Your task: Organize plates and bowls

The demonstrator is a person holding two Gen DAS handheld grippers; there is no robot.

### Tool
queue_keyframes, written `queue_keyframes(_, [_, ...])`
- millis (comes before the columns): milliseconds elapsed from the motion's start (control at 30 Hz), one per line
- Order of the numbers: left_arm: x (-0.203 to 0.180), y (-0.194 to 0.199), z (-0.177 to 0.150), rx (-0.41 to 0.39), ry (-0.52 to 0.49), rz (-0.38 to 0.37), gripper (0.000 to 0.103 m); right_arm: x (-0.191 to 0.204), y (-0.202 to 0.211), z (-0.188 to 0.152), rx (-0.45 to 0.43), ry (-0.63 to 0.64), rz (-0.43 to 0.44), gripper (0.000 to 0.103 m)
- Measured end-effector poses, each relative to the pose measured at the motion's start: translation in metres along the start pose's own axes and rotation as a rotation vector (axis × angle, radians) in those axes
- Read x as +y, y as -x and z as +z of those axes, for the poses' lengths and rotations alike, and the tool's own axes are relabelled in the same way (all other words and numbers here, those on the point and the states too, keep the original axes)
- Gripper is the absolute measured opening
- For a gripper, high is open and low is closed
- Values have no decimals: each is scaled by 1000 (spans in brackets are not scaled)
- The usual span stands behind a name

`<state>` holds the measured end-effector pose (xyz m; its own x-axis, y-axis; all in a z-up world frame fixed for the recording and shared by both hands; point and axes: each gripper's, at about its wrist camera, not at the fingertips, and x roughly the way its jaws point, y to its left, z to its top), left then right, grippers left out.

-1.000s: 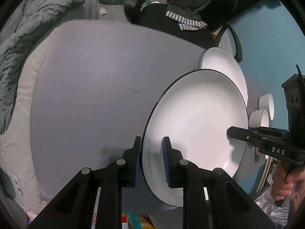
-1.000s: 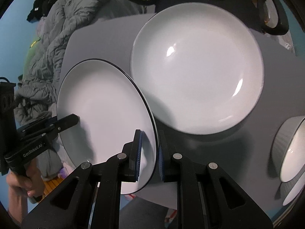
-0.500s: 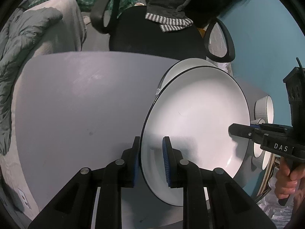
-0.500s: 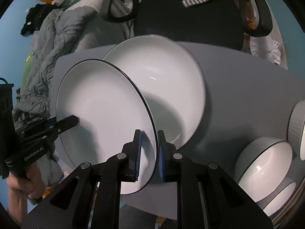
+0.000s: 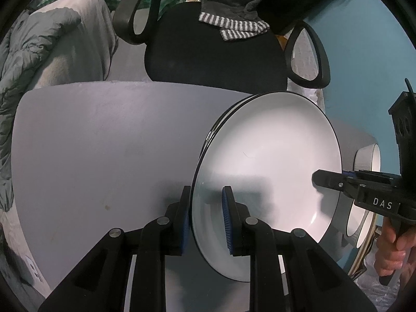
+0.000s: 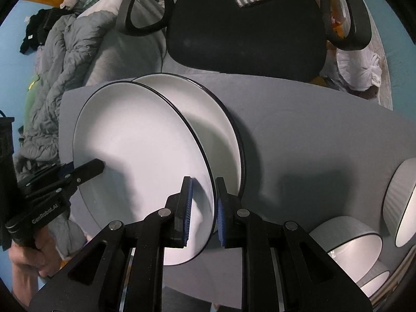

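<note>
Now both grippers [image 5: 205,218] [image 6: 204,209], clamped on the plate [image 5: 273,171], have carried it over the second plate [image 6: 221,130]

White lettering "DAS" on the black body of the right gripper [image 5: 328,179], seen at right in the left wrist view, white lettering "GenRobot.AI" on the black body of the left gripper [image 6: 97,166], at left in the right wrist view, no other legible text

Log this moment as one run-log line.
phase: stacking | left gripper: shut on held plate | right gripper: shut on same plate | held plate: over second plate on table
</note>
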<state>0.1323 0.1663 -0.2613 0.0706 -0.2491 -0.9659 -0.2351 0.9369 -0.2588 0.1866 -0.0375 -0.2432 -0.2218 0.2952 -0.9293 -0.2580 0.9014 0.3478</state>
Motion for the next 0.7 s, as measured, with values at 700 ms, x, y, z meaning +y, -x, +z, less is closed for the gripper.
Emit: queue_keyframes(700, [-10,-13,14,47,-28,32,29,-5,-7,16,59,-52,-24,33])
